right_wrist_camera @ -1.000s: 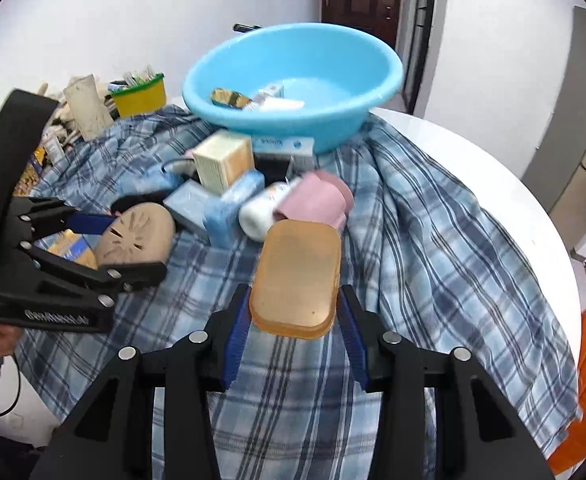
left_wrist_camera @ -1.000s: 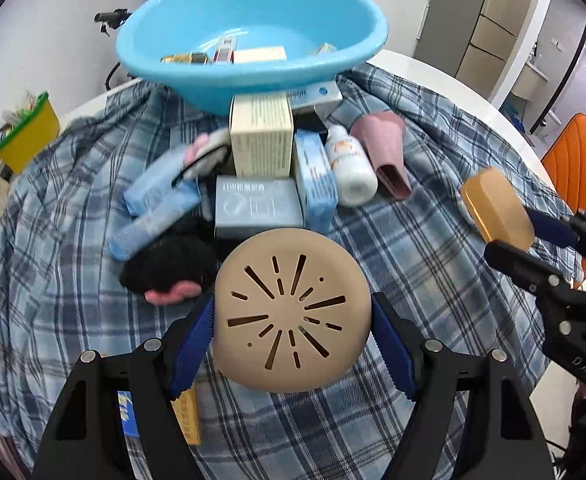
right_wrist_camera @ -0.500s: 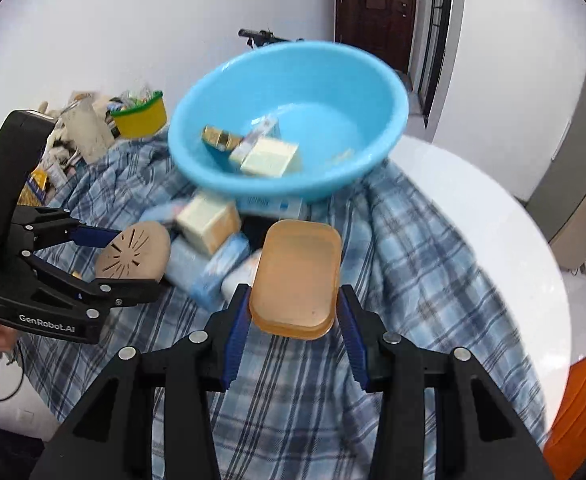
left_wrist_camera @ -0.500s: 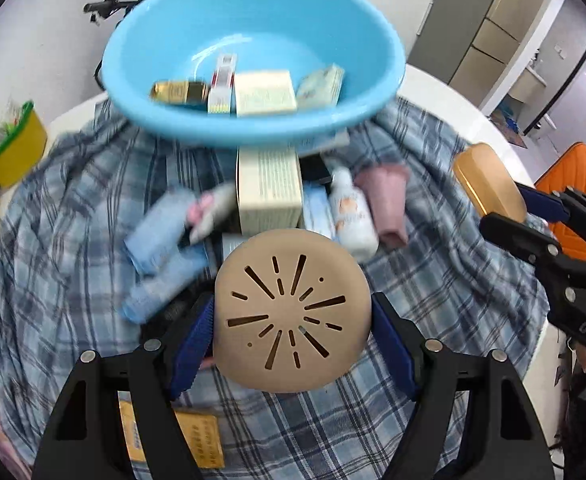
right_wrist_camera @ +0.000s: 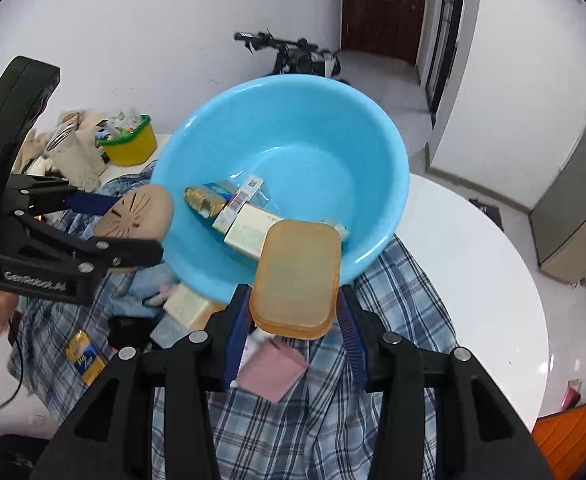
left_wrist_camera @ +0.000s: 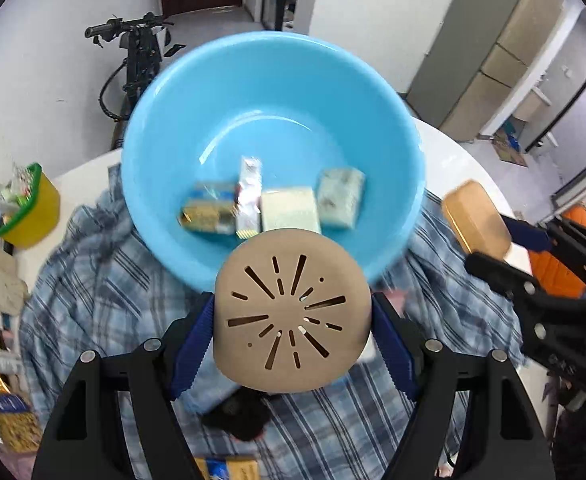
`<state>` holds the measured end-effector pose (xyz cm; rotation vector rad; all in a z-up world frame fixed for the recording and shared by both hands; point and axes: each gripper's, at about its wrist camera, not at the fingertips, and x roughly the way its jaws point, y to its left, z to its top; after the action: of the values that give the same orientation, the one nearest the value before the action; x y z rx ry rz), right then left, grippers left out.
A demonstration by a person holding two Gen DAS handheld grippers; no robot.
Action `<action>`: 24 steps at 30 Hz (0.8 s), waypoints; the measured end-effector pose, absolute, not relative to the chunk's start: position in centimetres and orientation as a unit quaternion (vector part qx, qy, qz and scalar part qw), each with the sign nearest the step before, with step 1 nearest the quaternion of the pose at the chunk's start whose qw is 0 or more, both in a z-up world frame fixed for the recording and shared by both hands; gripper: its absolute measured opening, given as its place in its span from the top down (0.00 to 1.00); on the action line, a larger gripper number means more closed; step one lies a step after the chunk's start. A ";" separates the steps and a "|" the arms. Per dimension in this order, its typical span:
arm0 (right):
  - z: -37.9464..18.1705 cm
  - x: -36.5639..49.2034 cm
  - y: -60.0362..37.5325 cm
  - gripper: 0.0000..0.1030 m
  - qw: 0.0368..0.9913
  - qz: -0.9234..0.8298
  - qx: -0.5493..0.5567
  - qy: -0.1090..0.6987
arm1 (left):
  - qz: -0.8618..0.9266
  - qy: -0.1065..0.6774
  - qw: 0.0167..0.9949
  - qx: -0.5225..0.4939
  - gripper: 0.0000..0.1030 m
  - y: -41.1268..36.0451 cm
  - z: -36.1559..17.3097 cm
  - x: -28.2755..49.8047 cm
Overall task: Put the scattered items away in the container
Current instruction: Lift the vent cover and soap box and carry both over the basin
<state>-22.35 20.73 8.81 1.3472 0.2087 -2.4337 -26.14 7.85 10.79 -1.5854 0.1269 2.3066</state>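
Note:
The light blue basin (left_wrist_camera: 273, 80) stands at the far side of the plaid cloth, with several small boxes and packets lying in it. My left gripper (left_wrist_camera: 293, 314) is shut on a round tan slotted disc (left_wrist_camera: 293, 276), which hangs over the basin's near rim. My right gripper (right_wrist_camera: 295, 310) is shut on an amber rounded-rectangle soap box (right_wrist_camera: 297, 276), also above the near rim (right_wrist_camera: 373, 248). In the right wrist view the left gripper (right_wrist_camera: 133, 226) and its disc (right_wrist_camera: 137, 212) sit at the basin's left edge. In the left wrist view the right gripper (left_wrist_camera: 491, 242) and soap box (left_wrist_camera: 475, 218) are to the right.
Loose items lie on the plaid cloth (right_wrist_camera: 397, 304) below the grippers: a pink pouch (right_wrist_camera: 273, 368), a cream box (right_wrist_camera: 187, 306), a black item (left_wrist_camera: 241, 416), a gold-blue packet (right_wrist_camera: 85, 356). A yellow tub (right_wrist_camera: 131, 148) stands far left. The white round table (right_wrist_camera: 473, 264) extends right.
Both grippers have lifted and moved forward with their items, from over the scattered pile to above the basin's near rim. The basin's inside now shows fully.

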 end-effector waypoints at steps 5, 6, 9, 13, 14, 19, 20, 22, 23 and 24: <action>8.2 -27.9 20.6 0.59 0.151 -0.847 0.507 0.042 | 0.807 0.021 0.142 -0.573 0.24 7.7 10.4 -32.5; 8.0 -29.1 20.6 0.59 0.146 -0.845 0.514 0.034 | 0.809 0.022 0.137 -0.571 0.24 7.8 10.3 -33.4; 7.4 -32.3 20.8 0.59 0.130 -0.835 0.534 0.003 | 0.811 0.016 0.108 -0.574 0.24 8.0 10.0 -36.9; 7.6 -34.5 21.0 0.59 0.123 -0.827 0.548 -0.030 | 0.804 -0.010 0.100 -0.587 0.24 8.3 9.9 -39.5; 7.7 -34.8 20.9 0.59 0.119 -0.825 0.552 -0.031 | 0.805 -0.004 0.094 -0.586 0.24 8.5 10.0 -39.8; 9.1 -36.2 20.7 0.59 0.102 -0.826 0.553 -0.018 | 0.805 0.008 0.086 -0.587 0.24 9.5 10.5 -40.8; 9.2 -36.6 20.7 0.59 0.101 -0.827 0.553 -0.018 | 0.806 0.017 0.081 -0.586 0.24 9.8 10.5 -41.0; 9.4 -37.4 20.7 0.59 0.100 -0.825 0.555 -0.019 | 0.807 0.027 0.074 -0.586 0.24 10.0 10.4 -41.5; 9.3 -37.9 20.7 0.59 0.101 -0.824 0.557 -0.017 | 0.803 0.028 0.075 -0.591 0.24 10.1 10.2 -41.9; 9.2 -38.4 20.8 0.59 0.099 -0.823 0.560 -0.015 | 0.799 0.029 0.077 -0.596 0.24 10.2 10.0 -42.3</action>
<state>-38.36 20.80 9.23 1.6562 -0.0452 -2.4336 -42.33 10.23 9.97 -1.7852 0.0856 2.3945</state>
